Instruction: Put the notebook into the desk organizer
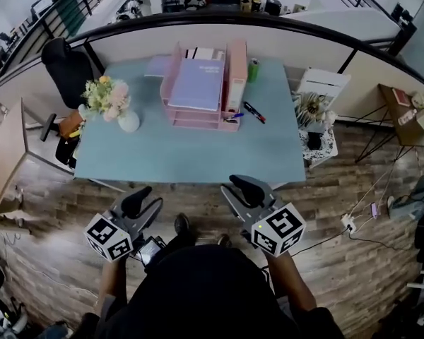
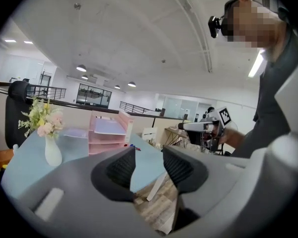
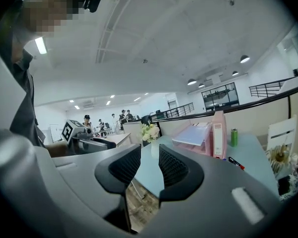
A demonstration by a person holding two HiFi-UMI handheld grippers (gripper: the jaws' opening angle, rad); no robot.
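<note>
Well ahead of the left gripper (image 1: 145,205) and right gripper (image 1: 240,193), both narrowly parted and empty, the lavender paper notebook (image 1: 196,83) already rests on the pink plastic desk organizer (image 1: 191,123). Placement looks finished, and no further reach seems needed.

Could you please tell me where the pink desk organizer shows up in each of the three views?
Head view: the pink desk organizer sits at upper centre.
Left gripper view: it is left of centre.
Right gripper view: it is right of centre.
Shared landmark: the flower vase nearby.
</note>
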